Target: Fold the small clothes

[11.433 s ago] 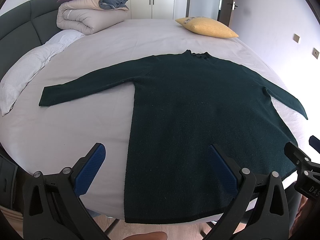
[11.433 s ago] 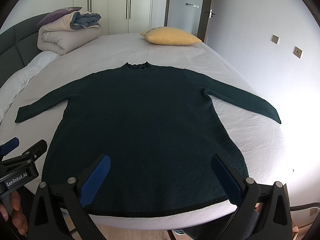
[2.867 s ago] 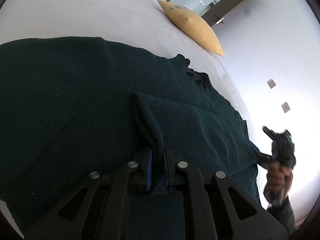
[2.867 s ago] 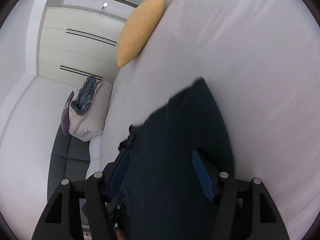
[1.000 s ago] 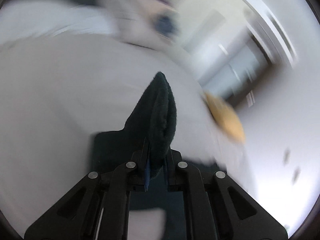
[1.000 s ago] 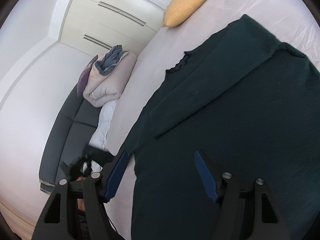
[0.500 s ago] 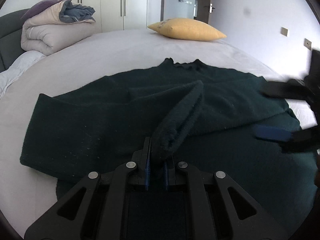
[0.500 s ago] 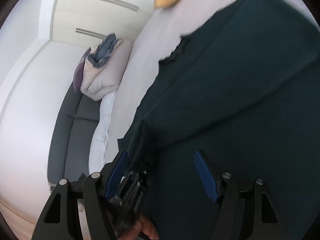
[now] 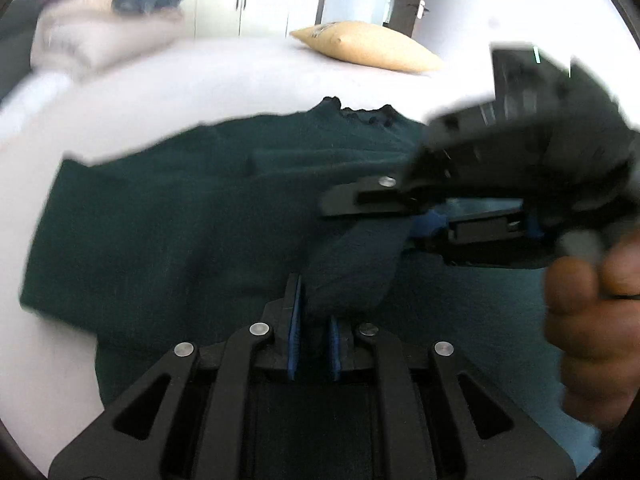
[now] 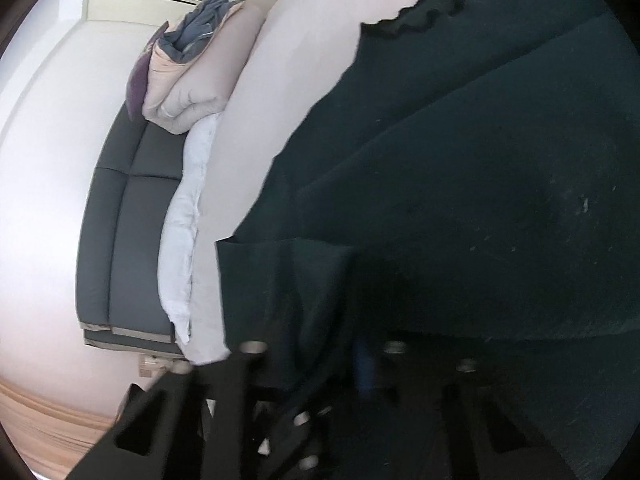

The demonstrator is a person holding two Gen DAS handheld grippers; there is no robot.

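A dark green sweater (image 9: 168, 216) lies on the white bed (image 9: 208, 76) with both sleeves folded over its body; it also fills the right wrist view (image 10: 480, 184). My left gripper (image 9: 314, 344) is shut on the cuff of the left sleeve (image 9: 352, 268) and holds it just above the sweater's middle. My right gripper (image 9: 408, 216) reaches in from the right and closes around the same sleeve end. In the right wrist view its fingers (image 10: 362, 364) are blurred against the dark cloth.
A yellow pillow (image 9: 368, 46) lies at the far side of the bed. A folded duvet pile (image 9: 100, 20) sits at the back left, also in the right wrist view (image 10: 192, 68). A grey headboard (image 10: 120, 216) and white pillow (image 10: 180, 232) line the left edge.
My right gripper has swung in from the right to the sleeve end held by my left gripper and has narrowed. The left gripper keeps its hold over the sweater's middle.
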